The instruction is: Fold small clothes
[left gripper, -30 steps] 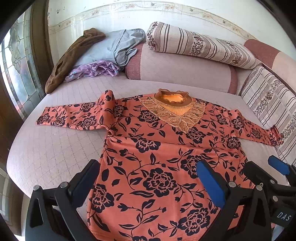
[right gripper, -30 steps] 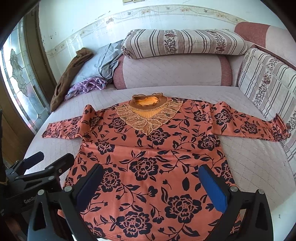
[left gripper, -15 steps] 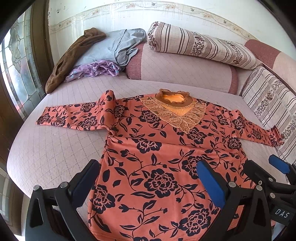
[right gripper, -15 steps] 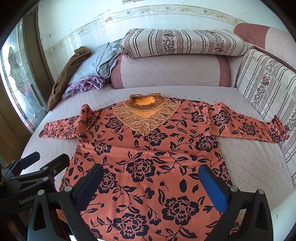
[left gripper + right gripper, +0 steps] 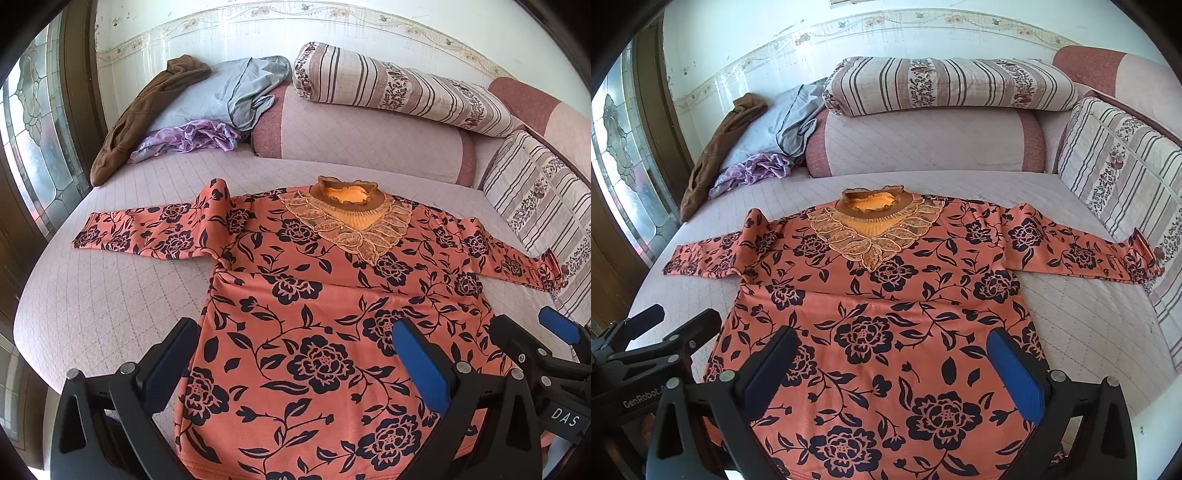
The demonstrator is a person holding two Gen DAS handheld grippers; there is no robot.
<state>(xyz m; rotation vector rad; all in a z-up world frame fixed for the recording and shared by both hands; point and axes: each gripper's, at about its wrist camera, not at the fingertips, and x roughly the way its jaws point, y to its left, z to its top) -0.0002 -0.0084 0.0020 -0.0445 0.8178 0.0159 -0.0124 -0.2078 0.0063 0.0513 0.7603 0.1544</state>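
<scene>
An orange long-sleeved top with black flowers (image 5: pixel 317 295) lies flat, face up, on a quilted bed (image 5: pixel 110 295), both sleeves spread out and its lace collar (image 5: pixel 347 218) at the far end. It also shows in the right wrist view (image 5: pixel 886 302). My left gripper (image 5: pixel 295 354) is open and empty above the hem's left half. My right gripper (image 5: pixel 894 365) is open and empty above the hem's right half. Each gripper shows at the edge of the other's view.
A pile of brown, grey and purple clothes (image 5: pixel 195 110) lies at the bed's far left. Striped bolsters and cushions (image 5: pixel 399 92) line the back and the right side (image 5: pixel 1119 177). A stained-glass window (image 5: pixel 33 140) stands at the left.
Both grippers have drifted slightly, so the top sits a little differently in view. The top has not moved and both grippers stay open.
</scene>
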